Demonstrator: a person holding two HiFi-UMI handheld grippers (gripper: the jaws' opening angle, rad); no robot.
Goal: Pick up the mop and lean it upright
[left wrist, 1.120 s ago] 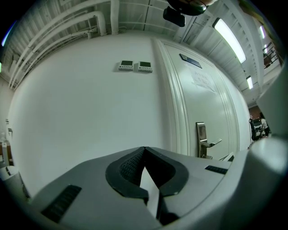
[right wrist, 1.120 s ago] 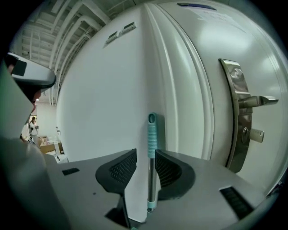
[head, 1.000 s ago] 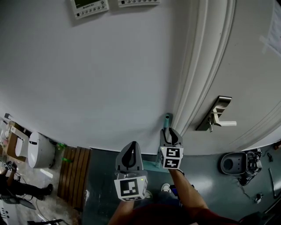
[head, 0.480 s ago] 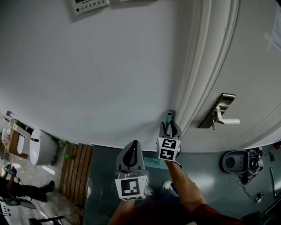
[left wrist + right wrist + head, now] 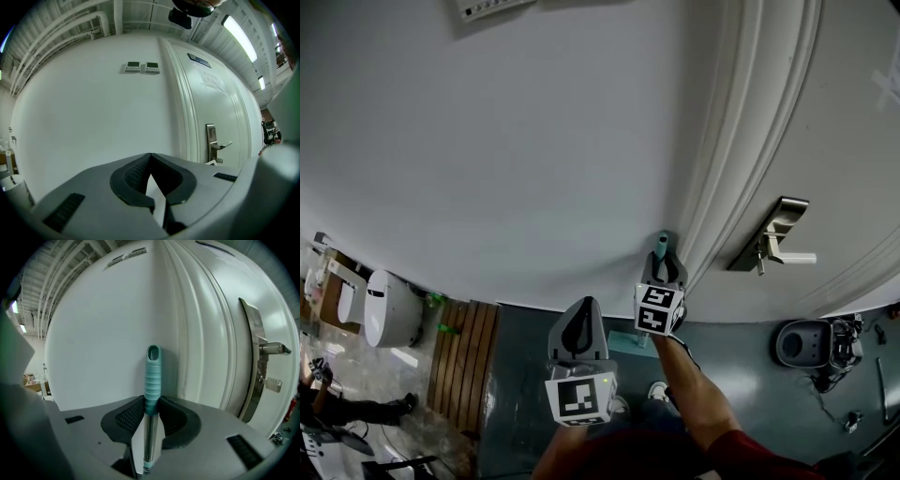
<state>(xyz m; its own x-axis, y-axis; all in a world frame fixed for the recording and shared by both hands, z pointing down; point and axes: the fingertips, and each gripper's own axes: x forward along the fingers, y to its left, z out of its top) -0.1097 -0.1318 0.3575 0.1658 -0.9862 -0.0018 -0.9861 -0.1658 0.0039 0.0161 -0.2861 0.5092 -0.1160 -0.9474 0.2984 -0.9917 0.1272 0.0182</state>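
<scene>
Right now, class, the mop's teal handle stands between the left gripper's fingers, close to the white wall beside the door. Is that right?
Wrong gripper. The right gripper view shows the teal handle between the fingers of the right gripper, closing on it, close to the white wall beside the door. The left gripper is shut, empty.

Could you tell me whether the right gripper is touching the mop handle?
Touching. In the right gripper view, the right gripper, its jaws closing, presses both sides of the mop handle at its teal grip.
</scene>
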